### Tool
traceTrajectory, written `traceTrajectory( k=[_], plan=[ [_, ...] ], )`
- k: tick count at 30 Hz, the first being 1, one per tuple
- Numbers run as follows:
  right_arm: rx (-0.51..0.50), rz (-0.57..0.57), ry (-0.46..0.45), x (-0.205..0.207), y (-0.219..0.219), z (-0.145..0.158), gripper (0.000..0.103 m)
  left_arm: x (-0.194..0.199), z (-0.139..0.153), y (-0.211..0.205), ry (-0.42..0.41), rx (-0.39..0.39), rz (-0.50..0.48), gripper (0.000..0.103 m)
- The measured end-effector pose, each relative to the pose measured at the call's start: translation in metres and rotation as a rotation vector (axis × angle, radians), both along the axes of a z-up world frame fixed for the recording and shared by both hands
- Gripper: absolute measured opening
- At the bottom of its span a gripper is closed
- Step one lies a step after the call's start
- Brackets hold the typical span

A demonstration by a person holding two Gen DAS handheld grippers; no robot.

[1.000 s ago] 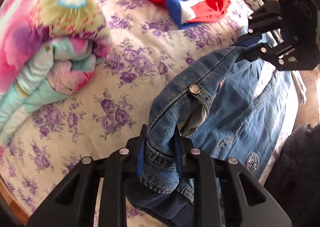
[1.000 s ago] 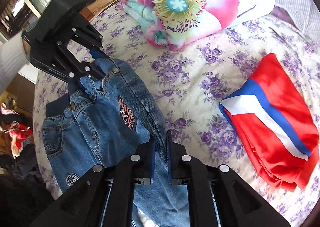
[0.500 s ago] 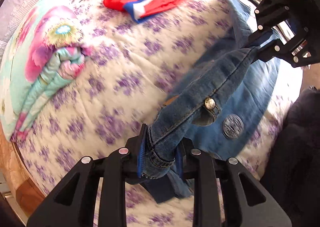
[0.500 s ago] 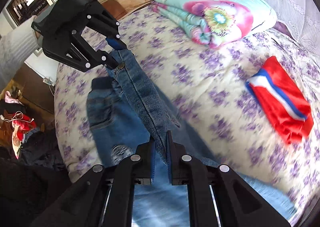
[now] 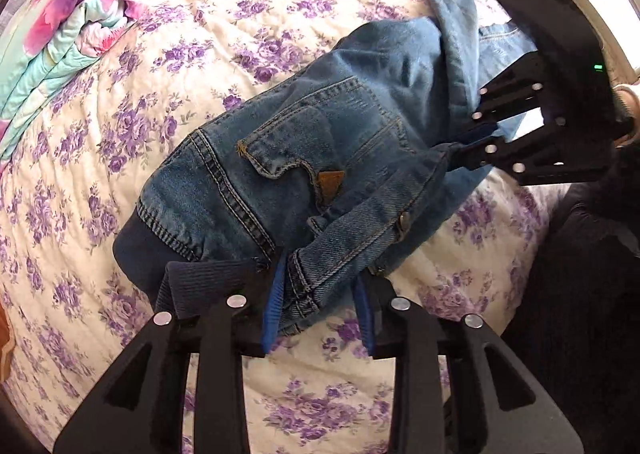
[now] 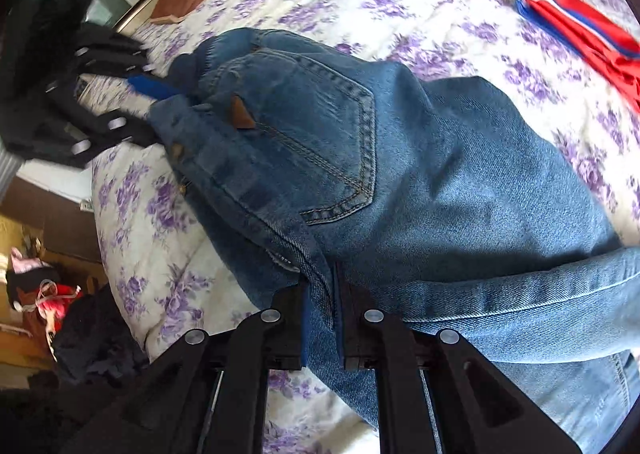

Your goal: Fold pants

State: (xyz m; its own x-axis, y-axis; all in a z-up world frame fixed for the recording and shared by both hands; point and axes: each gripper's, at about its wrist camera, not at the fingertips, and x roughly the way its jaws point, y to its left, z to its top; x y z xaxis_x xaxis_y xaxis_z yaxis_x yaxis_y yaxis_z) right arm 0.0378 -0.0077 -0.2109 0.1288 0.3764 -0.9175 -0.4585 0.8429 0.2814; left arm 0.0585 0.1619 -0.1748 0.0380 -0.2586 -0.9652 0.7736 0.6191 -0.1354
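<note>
The blue denim pants (image 5: pixel 320 142) lie folded lengthwise mid-frame on the floral bed (image 5: pixel 100 214). The left claw (image 5: pixel 318 308), jaws just widening, loosely straddles the waistband; the right claw (image 6: pixel 320 318) pinches the seam. Cross-folds remain.

Both fisheye cameras are sitting on the claws, looking steeply down at close range. The left wrist view is facing across the blue denim pants (image 5: pixel 320 158) toward the right claw (image 5: pixel 468 142) at its right edge. The right wrist view is looking back the opposite way, catching the left claw (image 6: pixel 160 102) upper left. Both are sharing the pants, purple-flowered white bed cover (image 5: pixel 160 102), folded red-white-blue cloth (image 6: pixel 580 30) and pink-and-mint folded quilt (image 5: pixel 64 26).
</note>
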Motion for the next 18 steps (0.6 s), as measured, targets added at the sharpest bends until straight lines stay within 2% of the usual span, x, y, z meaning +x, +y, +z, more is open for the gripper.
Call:
traceTrajectory(
  k=[4,7,10,11,12,14,16,18],
  plan=[
    [-0.033,0.007,-0.025,-0.002,0.006,0.0,0.01,-0.012,0.029,0.034,0.053,-0.131,0.081,0.034],
    [-0.036,-0.002,-0.033,-0.003,0.007,0.001,0.011,-0.012,0.053,0.058,0.026,-0.215,0.198,0.034],
    [-0.033,-0.009,-0.035,-0.005,0.008,0.003,0.011,-0.008,0.07,0.056,0.034,-0.353,0.319,0.035],
    [-0.036,-0.007,-0.039,-0.007,0.008,0.004,0.011,-0.006,0.071,0.05,0.018,-0.375,0.368,0.037],
    [-0.039,-0.005,-0.043,-0.009,0.007,0.005,0.011,-0.004,0.068,0.043,0.006,-0.365,0.428,0.039],
    [-0.043,-0.002,-0.045,-0.007,0.009,0.004,0.011,0.003,0.051,0.027,0.035,-0.331,0.543,0.041],
    [-0.038,-0.009,-0.039,-0.004,0.009,0.003,0.011,0.006,0.019,0.011,0.082,-0.222,0.636,0.04],
    [-0.032,-0.012,-0.032,-0.003,0.008,0.002,0.012,0.008,-0.019,0.002,0.134,-0.079,0.711,0.039]
  ],
)
